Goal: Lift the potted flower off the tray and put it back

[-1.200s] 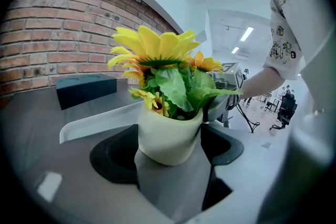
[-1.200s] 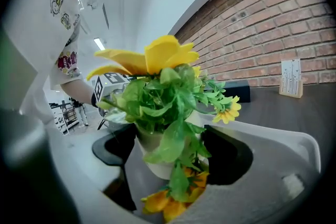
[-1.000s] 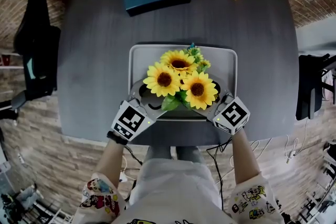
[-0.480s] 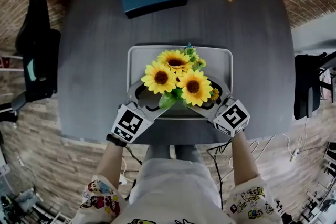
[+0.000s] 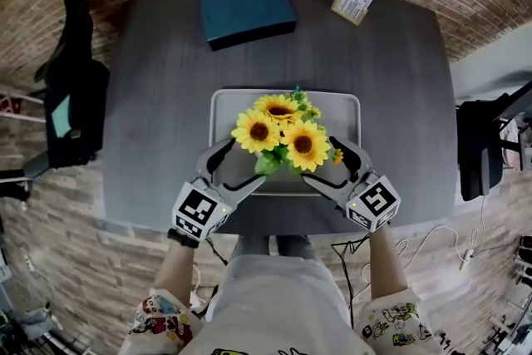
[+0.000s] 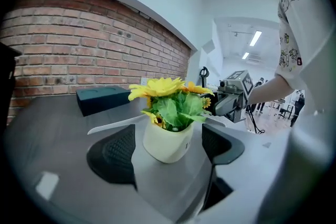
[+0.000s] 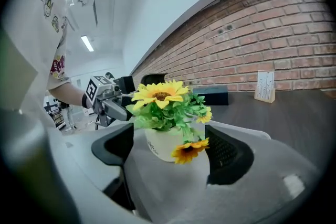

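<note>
The potted flower (image 5: 278,131) has yellow sunflowers in a white pot (image 6: 167,141) and stands on the grey tray (image 5: 224,108) in the middle of the dark table. My left gripper (image 5: 241,160) reaches in from the near left. It is open, with the pot between its jaws and a gap on each side (image 6: 168,140). From the near right my right gripper (image 5: 320,160) does the same. It is open too, and its pads stand clear of the pot (image 7: 170,147). In each gripper view the other gripper shows behind the flowers.
A dark blue box (image 5: 248,14) lies at the back of the table (image 5: 150,96). A small printed card stand (image 5: 352,0) is at the back right. Black chairs stand to the left (image 5: 71,96) and right (image 5: 478,141) of the table.
Both grippers have drawn back a little toward the person. The pot is still between their jaws and the flowers have stayed over the tray.
</note>
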`<state>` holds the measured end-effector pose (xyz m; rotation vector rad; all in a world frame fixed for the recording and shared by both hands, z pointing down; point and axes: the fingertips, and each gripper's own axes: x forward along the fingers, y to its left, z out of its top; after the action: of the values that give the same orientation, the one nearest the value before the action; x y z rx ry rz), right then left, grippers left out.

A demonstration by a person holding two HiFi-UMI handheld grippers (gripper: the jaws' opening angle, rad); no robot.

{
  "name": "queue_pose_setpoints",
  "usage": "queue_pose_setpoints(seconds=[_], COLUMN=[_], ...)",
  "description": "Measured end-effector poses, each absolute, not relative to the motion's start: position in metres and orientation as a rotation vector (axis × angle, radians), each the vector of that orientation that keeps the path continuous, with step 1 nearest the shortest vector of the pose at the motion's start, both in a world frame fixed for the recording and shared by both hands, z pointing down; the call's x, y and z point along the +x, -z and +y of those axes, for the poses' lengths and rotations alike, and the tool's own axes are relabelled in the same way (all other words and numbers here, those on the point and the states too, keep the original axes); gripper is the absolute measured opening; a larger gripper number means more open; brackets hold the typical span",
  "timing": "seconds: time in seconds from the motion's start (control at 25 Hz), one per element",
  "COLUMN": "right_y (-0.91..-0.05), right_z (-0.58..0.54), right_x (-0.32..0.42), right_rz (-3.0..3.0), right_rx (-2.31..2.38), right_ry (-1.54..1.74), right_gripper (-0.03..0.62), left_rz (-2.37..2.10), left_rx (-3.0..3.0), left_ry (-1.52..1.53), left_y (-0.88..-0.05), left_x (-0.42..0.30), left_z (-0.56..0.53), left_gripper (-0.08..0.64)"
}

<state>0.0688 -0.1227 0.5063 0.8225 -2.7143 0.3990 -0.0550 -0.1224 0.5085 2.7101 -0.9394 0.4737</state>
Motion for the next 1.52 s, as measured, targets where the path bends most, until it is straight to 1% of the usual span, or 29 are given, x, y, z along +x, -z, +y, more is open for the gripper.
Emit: queue_pose_setpoints(seconds=[0.24, 0.4, 0.6, 0.68, 0.76, 0.92, 1.04, 1.16, 1.2, 1.32, 1.4, 1.48, 1.52], right_y=[-0.479, -0.448, -0.41, -0.396, -0.381, -0.357, -0.346, -0.339, -0.338, -0.338, -0.339, -0.34, -0.341], right_z=[-0.109, -0.106, -0.102, -0.101, -0.099, -0.101, -0.103, -0.104, -0.104, -0.102, -0.102, -0.101, -0.1], right_x=[0.081, 0.089, 0.091, 0.091, 0.089, 0.088, 0.085, 0.085, 0.085, 0.084, 0.084, 0.085, 0.085], right_rz=[-2.694, -2.709, -2.756, -2.78, -2.82, -2.85, -2.865, -2.886, -2.889, -2.899, -2.9, -2.894, -2.892], right_rx=[0.864, 0.932, 1.017, 1.037, 1.067, 1.1, 1.115, 1.134, 1.137, 1.147, 1.159, 1.169, 1.17], right_ry=[-0.342, -0.289, -0.23, -0.205, -0.2, -0.156, -0.127, -0.13, -0.13, -0.141, -0.146, -0.15, -0.154], right_gripper=[0.419, 0.417, 0.385, 0.36, 0.317, 0.273, 0.198, 0.161, 0.139, 0.066, 0.029, 0.004, 0.002], left_rz=[-1.014, -1.07, -1.102, -1.121, -1.132, -1.137, -1.135, -1.144, -1.15, -1.163, -1.162, -1.163, -1.166], left_rx=[2.723, 2.722, 2.75, 2.753, 2.751, 2.766, 2.765, 2.753, 2.748, 2.74, 2.746, 2.748, 2.745], left_ry=[-0.416, -0.324, -0.232, -0.193, -0.162, -0.111, -0.101, -0.101, -0.099, -0.086, -0.081, -0.082, -0.084], left_y=[-0.469, -0.437, -0.398, -0.387, -0.374, -0.355, -0.349, -0.348, -0.349, -0.349, -0.35, -0.35, -0.35], left_x=[-0.067, -0.069, -0.062, -0.059, -0.056, -0.044, -0.039, -0.038, -0.038, -0.039, -0.038, -0.038, -0.039], left_z=[-0.117, -0.116, -0.116, -0.116, -0.116, -0.116, -0.114, -0.113, -0.112, -0.11, -0.107, -0.104, -0.104], left_gripper=[0.376, 0.365, 0.351, 0.341, 0.33, 0.3, 0.28, 0.256, 0.25, 0.211, 0.186, 0.143, 0.132])
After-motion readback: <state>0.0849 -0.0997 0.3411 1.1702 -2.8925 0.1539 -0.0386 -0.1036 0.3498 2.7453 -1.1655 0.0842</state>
